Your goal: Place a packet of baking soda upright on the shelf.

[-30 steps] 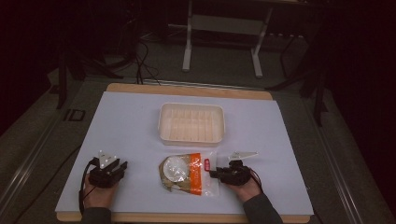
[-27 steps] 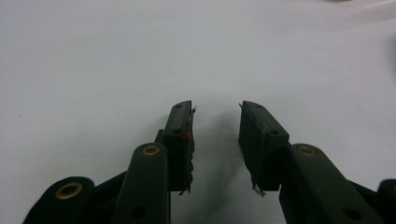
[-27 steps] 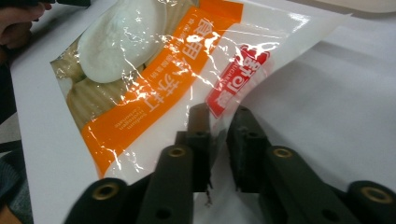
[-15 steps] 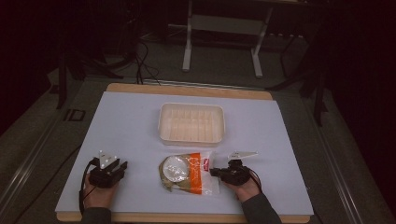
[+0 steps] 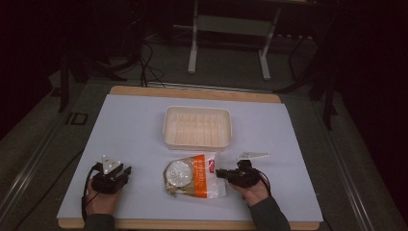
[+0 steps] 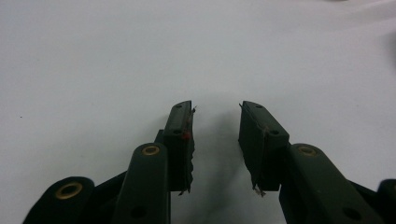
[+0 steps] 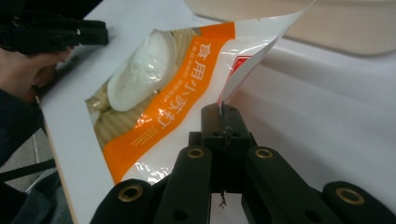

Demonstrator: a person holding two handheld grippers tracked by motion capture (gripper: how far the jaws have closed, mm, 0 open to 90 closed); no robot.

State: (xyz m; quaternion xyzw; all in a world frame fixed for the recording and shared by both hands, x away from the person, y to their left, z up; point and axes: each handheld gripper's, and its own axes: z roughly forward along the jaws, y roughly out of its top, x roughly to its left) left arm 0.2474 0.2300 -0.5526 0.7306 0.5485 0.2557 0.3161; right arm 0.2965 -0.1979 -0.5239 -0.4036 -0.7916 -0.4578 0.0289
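Orange-and-clear plastic bag (image 5: 192, 175) lies near the tray (image 5: 197, 126), its right edge pinched in the right gripper (image 7: 223, 112); left gripper (image 6: 215, 135), jaws parted, sits empty far left.

The room is dim, nearly black at the edges, with most of the light falling on the worktop (image 5: 144, 125). Its pale sheet covers a wooden board whose tan edge shows along the far and near sides. Around it the floor (image 5: 231, 72) is a grey, carpet-like surface. Beyond the far edge stands a light metal frame (image 5: 228, 43) on two legs with a crossbar. Dark cables (image 5: 149, 57) trail over the floor to the left of it, and black stands rise at either side.
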